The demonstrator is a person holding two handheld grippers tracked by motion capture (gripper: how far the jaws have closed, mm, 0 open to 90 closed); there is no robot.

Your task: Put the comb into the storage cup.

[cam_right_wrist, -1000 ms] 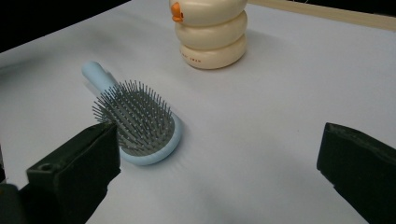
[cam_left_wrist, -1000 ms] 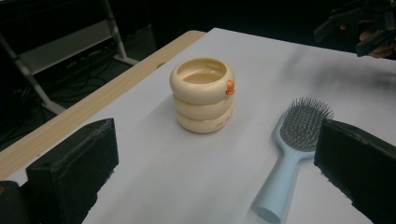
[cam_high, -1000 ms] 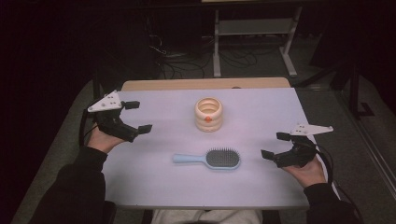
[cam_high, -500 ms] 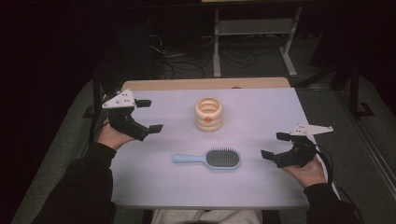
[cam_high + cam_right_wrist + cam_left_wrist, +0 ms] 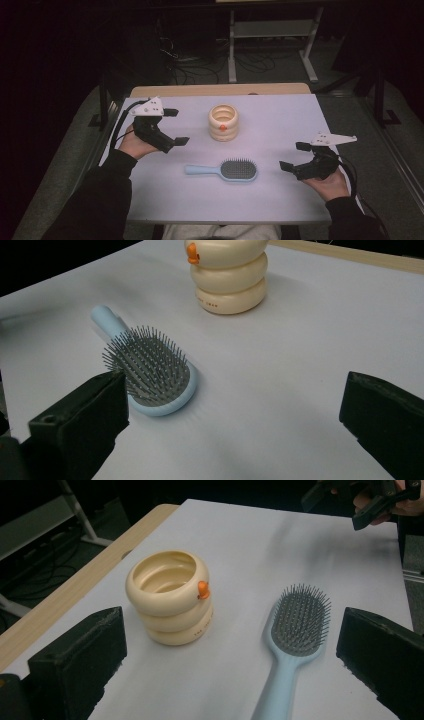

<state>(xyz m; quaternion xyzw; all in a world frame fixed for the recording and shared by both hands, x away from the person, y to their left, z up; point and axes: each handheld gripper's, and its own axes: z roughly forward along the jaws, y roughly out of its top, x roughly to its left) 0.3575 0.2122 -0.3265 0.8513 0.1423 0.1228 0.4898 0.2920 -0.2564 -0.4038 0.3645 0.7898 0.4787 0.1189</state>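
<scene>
A cream ringed cup (image 5: 223, 122) with a small orange knob stands upright at the middle back of the white table (image 5: 280, 200). A light blue hairbrush (image 5: 226, 170) lies in front of it, bristles up, handle pointing left. My left gripper (image 5: 173, 127) hovers open at the left, apart from the cup (image 5: 169, 596) and the brush (image 5: 295, 630). My right gripper (image 5: 295, 156) is open at the right, a short way from the brush head (image 5: 150, 372). Neither holds anything.
A wooden strip (image 5: 220, 90) borders the table's far edge. Behind it on the dark floor are cables (image 5: 195, 70) and a metal frame (image 5: 270, 35). A dark post (image 5: 102, 100) stands off the table's left side.
My left gripper has moved right and slightly forward over the table, closer to the cup. The right gripper, cup and brush have stayed put.
</scene>
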